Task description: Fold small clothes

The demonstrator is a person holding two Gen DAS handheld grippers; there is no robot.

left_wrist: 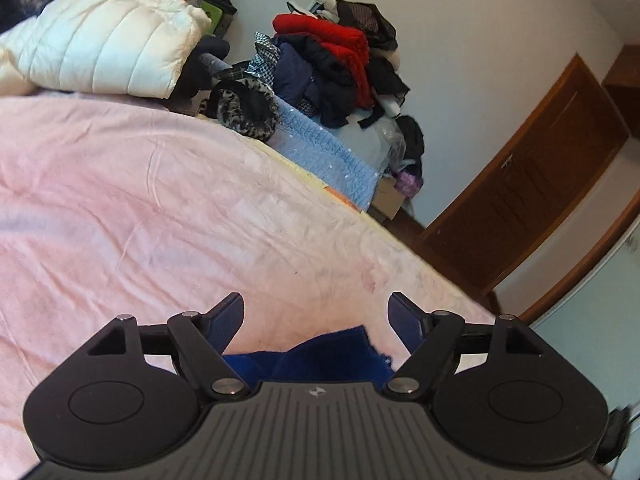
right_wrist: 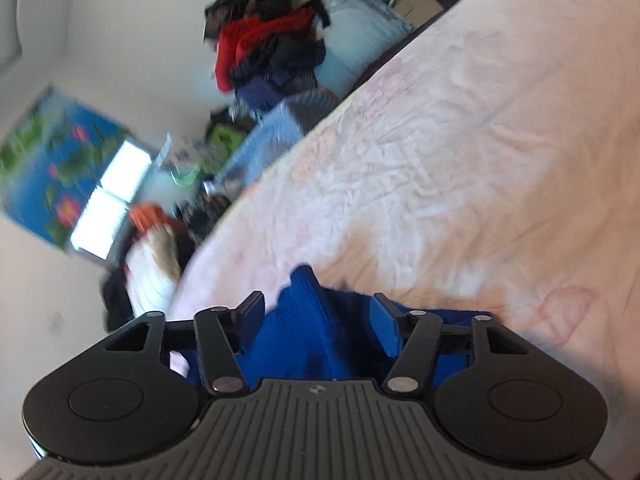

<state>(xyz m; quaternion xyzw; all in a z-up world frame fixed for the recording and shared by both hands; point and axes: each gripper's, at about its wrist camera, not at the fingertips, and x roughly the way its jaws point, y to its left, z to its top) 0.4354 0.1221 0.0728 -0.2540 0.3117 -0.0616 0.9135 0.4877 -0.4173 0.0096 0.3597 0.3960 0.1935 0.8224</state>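
Two hand-held grippers hover over a pink bed. The left hand-held gripper stands wide apart, gripping nothing; the blue garment lies bunched beneath and behind its fingertips. The right hand-held gripper is partly spread, the same blue cloth between its fingers, a fold pointing away (contact unclear, long axis unreadable). Far off, a clothes pile sits against the wall.
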